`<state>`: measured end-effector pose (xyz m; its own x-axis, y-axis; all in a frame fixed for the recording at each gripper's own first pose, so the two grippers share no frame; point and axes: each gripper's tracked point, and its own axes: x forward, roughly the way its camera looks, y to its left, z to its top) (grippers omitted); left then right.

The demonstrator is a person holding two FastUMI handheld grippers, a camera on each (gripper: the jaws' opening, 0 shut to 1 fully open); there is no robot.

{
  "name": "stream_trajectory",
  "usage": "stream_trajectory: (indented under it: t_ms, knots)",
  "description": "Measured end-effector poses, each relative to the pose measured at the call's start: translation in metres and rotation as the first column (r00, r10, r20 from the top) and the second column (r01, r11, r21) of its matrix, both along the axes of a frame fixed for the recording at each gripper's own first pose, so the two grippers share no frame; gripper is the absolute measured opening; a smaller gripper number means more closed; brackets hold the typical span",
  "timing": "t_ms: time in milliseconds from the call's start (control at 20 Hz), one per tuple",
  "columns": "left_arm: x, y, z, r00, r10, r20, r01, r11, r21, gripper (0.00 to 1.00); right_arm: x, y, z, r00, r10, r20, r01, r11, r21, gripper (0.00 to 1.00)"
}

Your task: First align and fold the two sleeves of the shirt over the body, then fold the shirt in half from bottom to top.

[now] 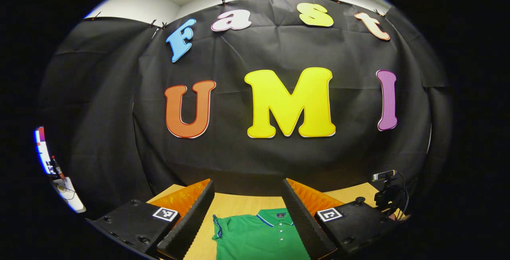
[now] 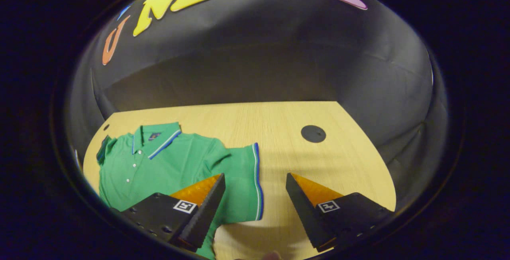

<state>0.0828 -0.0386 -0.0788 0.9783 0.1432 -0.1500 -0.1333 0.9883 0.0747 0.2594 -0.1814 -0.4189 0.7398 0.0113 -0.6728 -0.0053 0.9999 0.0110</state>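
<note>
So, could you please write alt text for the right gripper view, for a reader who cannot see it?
The open right gripper hovers over the outspread sleeve of a green polo shirt lying flat on a wooden table. A round black cap sits in the tabletop beyond it.

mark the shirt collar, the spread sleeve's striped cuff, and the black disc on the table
shirt collar (image 2: 157,137): right gripper view, on the green collar band.
sleeve cuff (image 2: 258,180): right gripper view, on the striped edge of the spread sleeve.
black disc (image 2: 313,133): right gripper view, on its centre.
</note>
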Motion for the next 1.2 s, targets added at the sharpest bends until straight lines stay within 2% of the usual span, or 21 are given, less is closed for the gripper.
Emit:
stream_trajectory:
  t_ms: [150,200,250,350,400,450,500,600,800,1050,1100,1200]
  knots:
    - [0.006,0.001,-0.011,0.999,0.015,-0.031,-0.015,1.000,0.009,1.00,0.003,0.000,-0.017,0.999,0.011,-0.034,-0.010,1.000,0.009,0.88]
    - [0.007,0.001,-0.013,0.999,0.021,-0.043,-0.021,1.000,0.014,1.00,0.004,-0.001,-0.019,0.999,0.017,-0.039,-0.017,1.000,0.007,0.77]
    - [0.007,0.001,-0.014,0.999,0.021,-0.049,-0.021,1.000,0.016,1.00,0.008,-0.003,-0.016,0.999,0.022,-0.025,-0.022,1.000,-0.004,0.75]
    - [0.009,-0.003,-0.018,0.998,0.020,-0.059,-0.019,1.000,0.016,1.00,0.008,0.000,-0.018,0.999,0.037,-0.031,-0.037,0.999,0.008,0.58]
    - [0.009,-0.004,-0.019,0.998,0.019,-0.065,-0.018,1.000,0.014,1.00,0.005,0.002,-0.021,0.998,0.046,-0.039,-0.045,0.999,0.008,0.39]
    - [0.010,-0.005,-0.021,0.997,0.018,-0.070,-0.017,1.000,0.012,1.00,0.005,0.001,-0.021,0.998,0.052,-0.035,-0.052,0.999,0.000,0.26]
    - [0.010,-0.004,-0.022,0.997,0.019,-0.075,-0.018,1.000,0.009,1.00,0.009,0.003,-0.021,0.998,0.058,-0.027,-0.058,0.998,0.001,0.23]
    - [0.011,-0.004,-0.024,0.997,0.021,-0.077,-0.020,1.000,0.004,1.00,0.007,0.003,-0.017,0.998,0.052,-0.027,-0.052,0.998,0.019,0.05]
    - [0.006,0.003,-0.022,0.997,0.029,-0.077,-0.029,1.000,-0.004,1.00,0.008,0.003,-0.010,1.000,-0.002,-0.030,0.004,0.998,0.065,0.00]
    - [0.005,0.015,-0.024,0.997,0.034,-0.071,-0.036,0.999,-0.028,1.00,0.006,0.030,0.026,0.999,0.037,0.011,-0.038,0.995,0.089,0.00]
    - [0.005,0.017,-0.024,0.997,0.034,-0.068,-0.037,0.999,-0.035,1.00,0.005,0.032,0.031,0.999,0.039,0.015,-0.040,0.996,0.076,0.00]
    - [0.000,0.022,-0.023,0.997,0.033,-0.065,-0.036,0.998,-0.049,1.00,0.007,0.010,0.029,1.000,-0.020,0.012,0.020,1.000,-0.019,0.00]
